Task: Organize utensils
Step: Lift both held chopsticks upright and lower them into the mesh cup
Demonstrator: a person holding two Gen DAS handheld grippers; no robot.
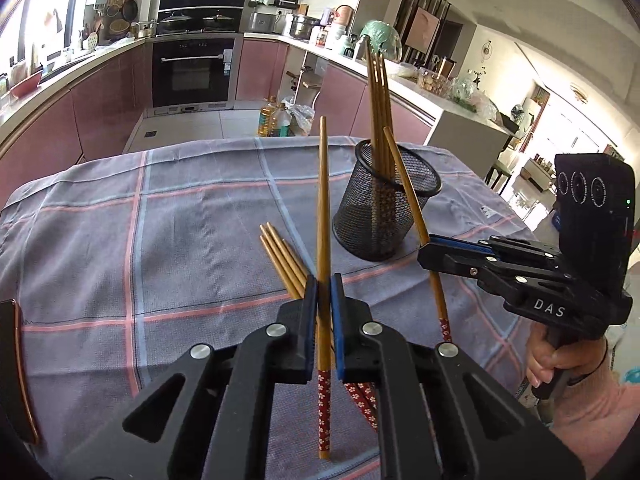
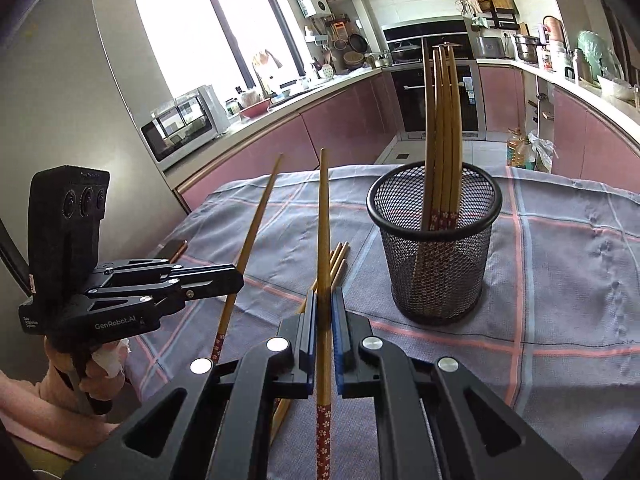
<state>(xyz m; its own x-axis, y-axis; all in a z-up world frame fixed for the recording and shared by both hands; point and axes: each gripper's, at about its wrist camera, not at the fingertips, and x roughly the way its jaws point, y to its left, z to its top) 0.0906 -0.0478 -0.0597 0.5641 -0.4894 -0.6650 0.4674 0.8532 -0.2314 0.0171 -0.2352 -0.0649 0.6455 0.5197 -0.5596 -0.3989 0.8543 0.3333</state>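
Observation:
My left gripper (image 1: 324, 292) is shut on a wooden chopstick (image 1: 323, 200) with a red patterned end, held upright above the table. My right gripper (image 2: 325, 304) is shut on another chopstick (image 2: 323, 220), also pointing up. From the left wrist view, the right gripper (image 1: 430, 254) holds its chopstick (image 1: 404, 184) just right of the black mesh cup (image 1: 380, 208). The cup (image 2: 436, 248) holds several chopsticks (image 2: 442, 120). Three loose chopsticks (image 1: 280, 260) lie on the cloth under my left gripper. They also show in the right wrist view (image 2: 338, 260).
The table wears a grey checked cloth (image 1: 160, 240) with pink and blue lines. A dark, copper-edged object (image 1: 16, 368) lies at the table's left edge. Kitchen counters, an oven (image 1: 192, 72) and oil bottles (image 1: 272, 120) on the floor stand beyond the table.

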